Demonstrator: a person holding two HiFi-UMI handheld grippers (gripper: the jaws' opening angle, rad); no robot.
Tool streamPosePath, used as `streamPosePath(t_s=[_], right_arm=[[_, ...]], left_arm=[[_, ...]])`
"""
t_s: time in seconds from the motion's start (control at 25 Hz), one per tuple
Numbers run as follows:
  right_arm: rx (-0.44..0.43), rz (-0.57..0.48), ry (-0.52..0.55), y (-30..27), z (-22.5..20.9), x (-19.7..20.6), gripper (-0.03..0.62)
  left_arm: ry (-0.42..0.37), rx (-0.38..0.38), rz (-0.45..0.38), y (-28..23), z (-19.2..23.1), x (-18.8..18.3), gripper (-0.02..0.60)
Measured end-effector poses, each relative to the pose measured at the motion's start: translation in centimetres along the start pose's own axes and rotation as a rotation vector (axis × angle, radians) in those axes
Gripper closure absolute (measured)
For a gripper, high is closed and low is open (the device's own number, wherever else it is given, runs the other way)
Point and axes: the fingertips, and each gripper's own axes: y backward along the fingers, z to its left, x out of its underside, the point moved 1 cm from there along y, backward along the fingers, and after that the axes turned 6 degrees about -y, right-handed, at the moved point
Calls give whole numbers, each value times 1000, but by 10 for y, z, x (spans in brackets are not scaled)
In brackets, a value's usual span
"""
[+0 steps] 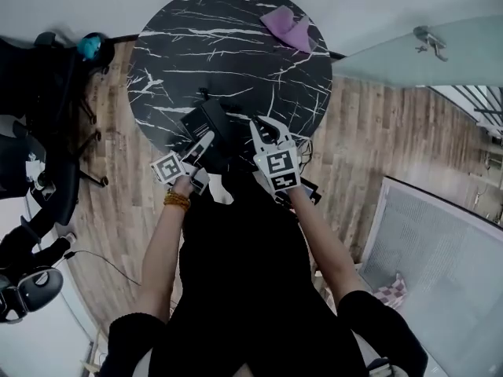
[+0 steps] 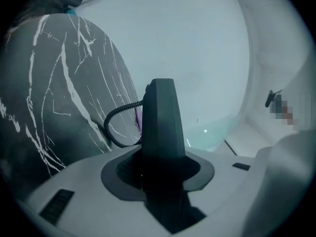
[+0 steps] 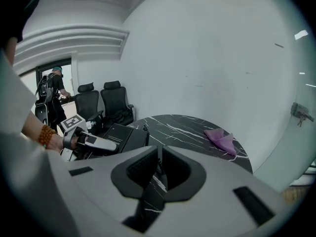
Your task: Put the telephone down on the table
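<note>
The left gripper (image 2: pixel 160 172) is clamped on the black telephone handset (image 2: pixel 163 117), which stands upright between its pads. A coiled cord (image 2: pixel 116 117) loops from the handset towards the black marble tabletop (image 2: pixel 49 107). The telephone base (image 3: pixel 121 135) sits near the tabletop's near edge, just beside the left gripper. Whether the handset is clear of the base is hard to judge. The right gripper (image 3: pixel 159 169) hangs over the near edge with its jaws pressed almost together on nothing. A purple cloth (image 3: pixel 221 139) lies at the far side.

Soft, even indoor light; strong fisheye bending at edges; dark vignetted corners.
</note>
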Motion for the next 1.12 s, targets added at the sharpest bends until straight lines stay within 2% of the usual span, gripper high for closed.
streamPosePath(t_s=[0.12, 0.36, 0.68, 0.96, 1.12], right_arm=[[11, 1, -22, -5, -4, 1, 548], [-1, 11, 73, -16, 22, -6, 548], [-53, -3, 24, -41, 60, -9, 548], [-77, -10, 9, -49, 70, -10, 548], [-88, -10, -4, -52, 76, -9, 548]], left_arm=[[-36, 25, 41, -6, 4, -6, 423], [31, 65, 41, -22, 9, -5, 423], [68, 38, 71, -26, 27, -3, 423], [142, 37, 12, -27, 36, -3, 423], [227, 15, -71, -19, 50, -3, 423]])
